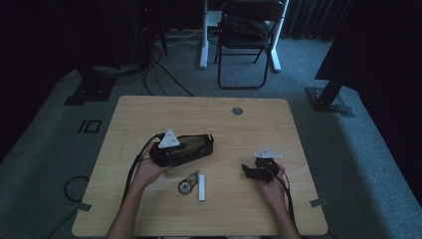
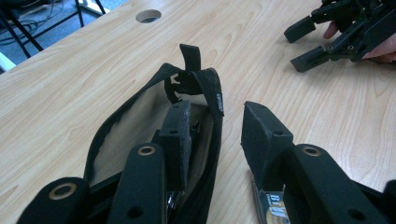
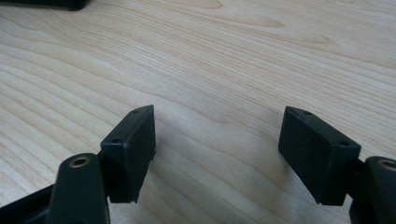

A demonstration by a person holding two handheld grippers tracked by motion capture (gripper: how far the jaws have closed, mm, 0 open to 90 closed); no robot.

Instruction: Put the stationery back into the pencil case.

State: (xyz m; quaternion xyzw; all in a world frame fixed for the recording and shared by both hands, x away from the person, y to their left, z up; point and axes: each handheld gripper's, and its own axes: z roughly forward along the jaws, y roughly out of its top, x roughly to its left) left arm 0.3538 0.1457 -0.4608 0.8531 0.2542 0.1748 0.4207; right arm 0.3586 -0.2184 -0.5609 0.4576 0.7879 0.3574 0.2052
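Observation:
A black pouch (image 1: 205, 144) with an olive lining (image 2: 126, 135) lies open near the table's middle. My left gripper (image 1: 186, 149) (image 2: 217, 126) is open and straddles the pouch's near rim: one jaw sits inside the pouch, the other outside on the table. A black pull tab (image 2: 189, 58) sticks up at the pouch's far end. Something shiny with a printed label (image 2: 271, 211) shows under the outer jaw. My right gripper (image 1: 245, 169) (image 2: 302, 45) (image 3: 217, 140) is open over bare wood to the right of the pouch, holding nothing.
A round metal-rimmed item (image 1: 185, 186) and a white stick (image 1: 202, 187) lie in front of the pouch. A cable hole (image 1: 237, 110) (image 2: 148, 16) is at the table's far side. A folding chair (image 1: 249, 35) stands beyond the table.

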